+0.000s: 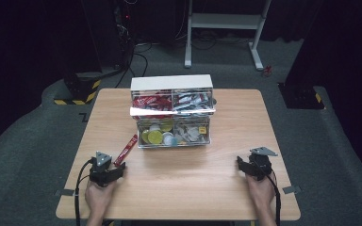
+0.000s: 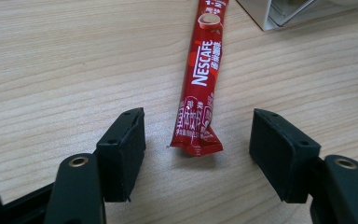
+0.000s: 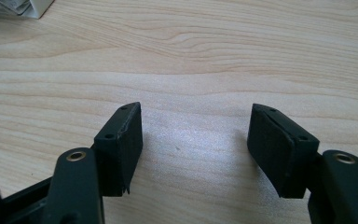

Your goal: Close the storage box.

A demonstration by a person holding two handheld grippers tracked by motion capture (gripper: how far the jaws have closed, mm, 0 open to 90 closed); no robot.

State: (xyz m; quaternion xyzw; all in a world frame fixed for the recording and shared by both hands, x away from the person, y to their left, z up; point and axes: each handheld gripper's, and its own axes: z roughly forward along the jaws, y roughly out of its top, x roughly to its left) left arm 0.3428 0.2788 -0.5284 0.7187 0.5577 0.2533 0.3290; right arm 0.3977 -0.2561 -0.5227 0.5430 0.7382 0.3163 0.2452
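Between the spread jaws of the left gripper [image 2: 197, 154] lies the near end of a red coffee stick [image 2: 201, 79], flat on the wooden table [image 2: 65, 60]. Neither pad touches the stick, so it is released, not grasped. The stick runs straight away from this gripper toward the corner of the clear drawer box [image 2: 279, 11], which reads as a sachet lined up lengthwise for the jaws to close across its crimped end.

From above, the coffee stick [image 1: 126, 149] lies slanted, its near end at the left gripper [image 1: 107, 170] and its far end pointing to the drawer box [image 1: 172, 112], whose compartments hold more sachets and small pods; the gripper camera cannot show that. It does show the brand lettering and the gap on each side of the stick.

The right gripper [image 3: 196, 140] rests well apart, jaws wide over bare wood with nothing between them. The high view places the right gripper [image 1: 254, 165] at the table's near right, apparently idle.
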